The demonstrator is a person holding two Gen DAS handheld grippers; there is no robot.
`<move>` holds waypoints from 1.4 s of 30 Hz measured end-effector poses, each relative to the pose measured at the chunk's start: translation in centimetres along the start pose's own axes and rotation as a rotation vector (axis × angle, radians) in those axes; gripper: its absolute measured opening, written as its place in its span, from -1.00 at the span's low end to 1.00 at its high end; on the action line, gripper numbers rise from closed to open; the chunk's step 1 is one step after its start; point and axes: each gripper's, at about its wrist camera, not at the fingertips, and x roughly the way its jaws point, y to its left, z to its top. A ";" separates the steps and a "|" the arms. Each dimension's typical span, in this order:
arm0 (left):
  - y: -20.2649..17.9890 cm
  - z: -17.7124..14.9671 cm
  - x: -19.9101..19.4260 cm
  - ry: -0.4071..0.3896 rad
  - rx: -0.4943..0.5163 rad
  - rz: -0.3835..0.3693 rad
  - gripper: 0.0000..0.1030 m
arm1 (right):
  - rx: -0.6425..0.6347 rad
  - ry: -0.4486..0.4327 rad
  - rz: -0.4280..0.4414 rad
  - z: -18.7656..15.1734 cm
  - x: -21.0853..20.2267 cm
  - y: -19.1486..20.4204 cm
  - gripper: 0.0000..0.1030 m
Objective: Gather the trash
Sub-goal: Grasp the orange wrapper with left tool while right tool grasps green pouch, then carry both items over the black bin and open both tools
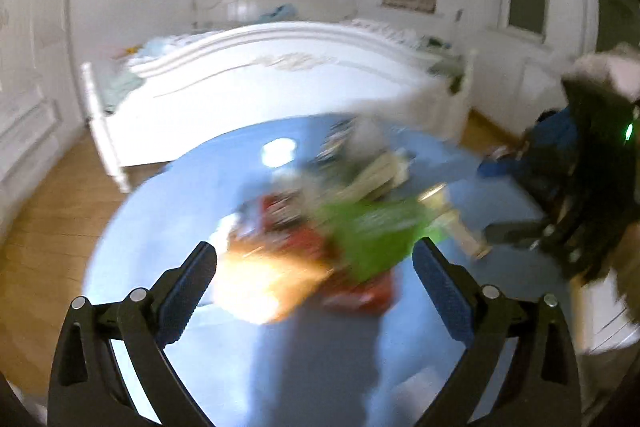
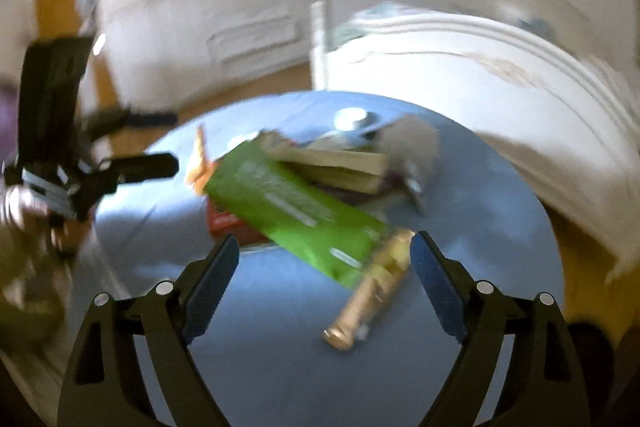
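Bedroom, wood floor [image 1: 48, 211], white walls. Round glossy blue table [image 2: 280, 307] in front of a white bed [image 1: 256, 83]. Both views motion-blurred, fine detail unreadable.

Right wrist view, near to far: right gripper [image 2: 324, 269] spread wide over the table, nothing between its fingers. Gold tube-shaped item [image 2: 372, 291] lies just ahead, about 1 o'clock off the gripper midpoint, angled toward 1 o'clock. Green wrapper [image 2: 292, 211] at 12 o'clock, overlapping the tube's far end. Red packet [image 2: 228, 223] under the wrapper's 9 o'clock side. Tan cardboard piece [image 2: 340, 167] behind the wrapper, grey crumpled lump [image 2: 412, 143] past it at 1 o'clock. Orange scrap [image 2: 200, 163] at 11 o'clock of the pile. Left gripper [image 2: 152, 143] at 9 o'clock of frame, fingers parted, holding nothing.

Left wrist view: left gripper [image 1: 314, 269] wide open, empty, over the trash pile. Same green wrapper [image 1: 372, 231] and red packet [image 1: 296, 227] between and beyond the fingertips; bright orange-white glare patch [image 1: 264, 287] at 10 o'clock of them, identity unclear. Right gripper body [image 1: 580, 187] at 3 o'clock of frame; finger state not readable from this view. Bed at 12 o'clock, well beyond the table.
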 end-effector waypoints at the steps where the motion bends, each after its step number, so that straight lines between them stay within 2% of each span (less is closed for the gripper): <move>1: 0.5 -0.2 0.2 0.016 0.010 0.011 0.90 | -0.034 0.023 0.009 0.3 0.7 0.2 0.67; 6: 2.0 -1.0 1.8 0.079 0.059 0.004 0.90 | -0.210 0.120 0.037 2.4 4.1 2.2 0.67; 12: 2.5 -1.0 3.4 0.089 0.076 -0.004 0.90 | -0.287 0.196 0.049 3.5 6.4 2.4 0.67; 13: 2.6 -0.9 3.7 0.092 0.073 -0.009 0.89 | -0.287 0.209 0.063 3.6 6.6 2.3 0.66; 14: 2.8 -0.8 4.0 0.098 0.063 -0.014 0.88 | -0.279 0.220 0.092 3.6 6.7 2.2 0.50; 15: 3.1 -0.8 4.3 0.108 0.047 -0.027 0.80 | -0.267 0.229 0.112 3.9 7.0 2.1 0.40; 18: 4.1 -0.8 5.4 0.150 -0.001 -0.069 0.25 | -0.246 0.229 0.120 3.8 6.9 2.1 0.16; 20: 4.5 -0.8 5.6 0.157 -0.046 -0.110 0.03 | -0.236 0.216 0.107 3.5 6.4 2.2 -0.06; 22: 4.7 -0.8 5.3 0.145 -0.063 -0.128 -0.33 | -0.202 0.192 0.106 3.4 5.4 1.9 -0.25; 25: 4.6 -0.9 4.8 0.132 -0.066 -0.118 -0.59 | -0.128 0.124 0.145 3.3 3.6 1.6 -0.34; 29: 4.7 -1.1 3.7 0.104 -0.099 -0.120 -0.66 | -0.012 0.020 0.159 3.3 0.9 1.1 -0.41; 34: 5.3 -0.9 2.1 0.065 -0.159 -0.136 -0.69 | 0.194 -0.125 0.187 3.2 -2.6 -0.5 -0.42; 38: 5.9 0.1 1.2 0.039 -0.236 -0.162 -0.69 | 0.357 -0.246 0.256 2.1 -5.5 -2.9 -0.42; 42: 4.8 2.1 0.5 0.012 -0.260 -0.202 -0.69 | 0.502 -0.322 0.272 0.6 -7.5 -5.7 -0.42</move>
